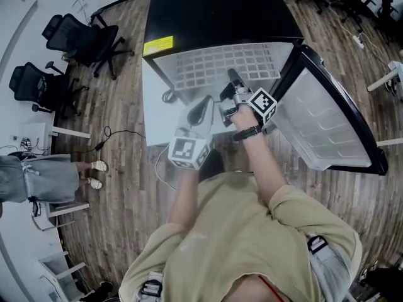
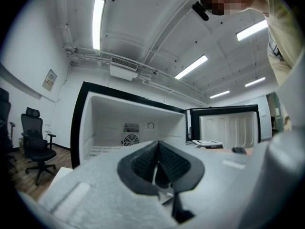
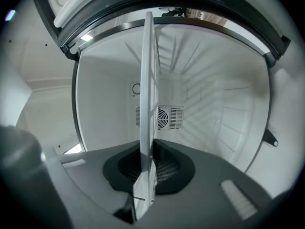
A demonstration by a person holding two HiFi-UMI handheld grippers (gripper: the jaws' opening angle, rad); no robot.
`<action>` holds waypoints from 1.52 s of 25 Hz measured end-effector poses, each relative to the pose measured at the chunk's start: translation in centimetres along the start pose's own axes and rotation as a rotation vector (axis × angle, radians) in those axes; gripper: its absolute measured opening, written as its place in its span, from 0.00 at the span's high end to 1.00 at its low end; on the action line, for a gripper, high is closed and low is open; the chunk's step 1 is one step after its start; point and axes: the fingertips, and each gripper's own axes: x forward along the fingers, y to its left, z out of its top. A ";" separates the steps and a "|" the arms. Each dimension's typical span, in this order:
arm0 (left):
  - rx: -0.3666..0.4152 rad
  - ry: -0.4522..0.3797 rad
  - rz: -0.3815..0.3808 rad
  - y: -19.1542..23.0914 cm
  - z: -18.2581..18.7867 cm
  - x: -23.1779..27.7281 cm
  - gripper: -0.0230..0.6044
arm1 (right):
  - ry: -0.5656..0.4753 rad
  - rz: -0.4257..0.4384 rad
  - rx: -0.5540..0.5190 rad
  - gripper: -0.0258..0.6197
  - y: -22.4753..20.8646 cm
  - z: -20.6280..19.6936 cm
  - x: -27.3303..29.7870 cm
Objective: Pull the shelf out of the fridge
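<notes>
Head view: the fridge stands with its black top toward the camera and its door swung wide open at the right. The white wire shelf juts from the open front, level and well forward of the cabinet; how much of its rear edge is inside is hard to judge from this steep angle. The right gripper reaches over the shelf's front edge near the middle, with its marker cube just behind. The left gripper hangs lower and to the left, in front of the shelf and apparently apart from it. Two black office chairs stand on the wooden floor at the far left, and another person's sandalled feet show near the left edge.

Left gripper view: the left gripper has its dark pads pressed together with nothing between them. Beyond the pads lies the white fridge interior with a round fan grille on its back wall, and the open door stands at the right. One office chair shows at the left.

Right gripper view: the right gripper is clamped on the shelf, which runs as a thin white slab straight up the picture from between the pads into the cabinet. Both pads press on its rim. The fan grille sits on the back wall just beside the slab, and shadows of the shelf's bars fall across the inner wall at the right.
</notes>
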 end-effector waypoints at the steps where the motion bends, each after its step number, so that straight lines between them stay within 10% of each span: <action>1: 0.000 0.001 -0.001 -0.2 -0.1 -0.2 0.96 | 0.002 0.002 0.006 0.92 0.0 -0.1 -0.3; 38: -0.055 -0.005 0.040 -3.5 -1.5 -4.2 0.96 | 0.078 0.024 0.001 0.92 0.8 -2.5 -6.9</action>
